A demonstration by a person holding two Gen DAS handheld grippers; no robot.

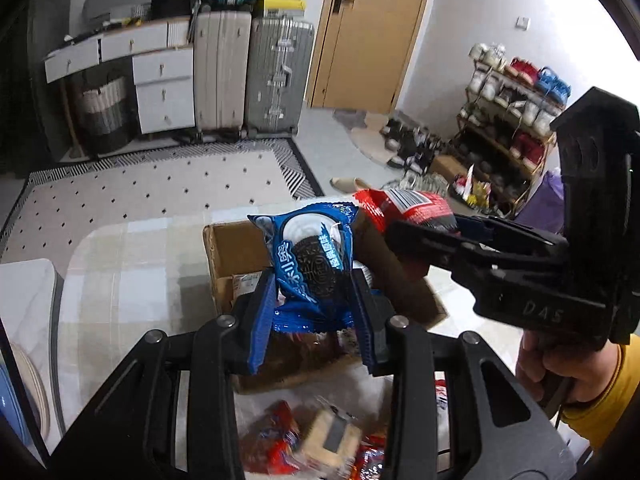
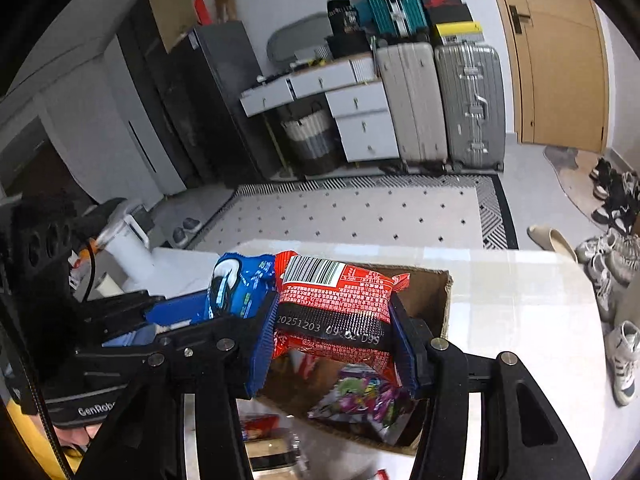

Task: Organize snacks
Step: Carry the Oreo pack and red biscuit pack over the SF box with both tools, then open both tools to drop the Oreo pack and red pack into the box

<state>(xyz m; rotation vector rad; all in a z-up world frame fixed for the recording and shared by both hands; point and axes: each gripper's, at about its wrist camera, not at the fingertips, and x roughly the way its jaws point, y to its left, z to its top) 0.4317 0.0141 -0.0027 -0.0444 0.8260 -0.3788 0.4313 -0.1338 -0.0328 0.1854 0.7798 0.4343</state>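
Observation:
My left gripper [image 1: 314, 292] is shut on a blue Oreo packet [image 1: 310, 256] and holds it above an open cardboard box [image 1: 224, 264]. My right gripper [image 2: 334, 330] is shut on a red snack packet [image 2: 340, 300] with a barcode, held over the same box [image 2: 440, 300]. In the left wrist view the right gripper [image 1: 404, 236] reaches in from the right with the red packet [image 1: 404, 206]. In the right wrist view the Oreo packet [image 2: 240, 284] shows just left of the red one. A purple snack bag [image 2: 364, 400] lies inside the box.
The box stands on a table with a pale checked cloth [image 1: 120, 272]. Loose red snack packets [image 1: 276, 440] lie on the table near me. Beyond the table are a patterned rug [image 2: 360, 208], suitcases [image 2: 468, 108], a drawer unit [image 2: 360, 120] and a shoe rack [image 1: 512, 120].

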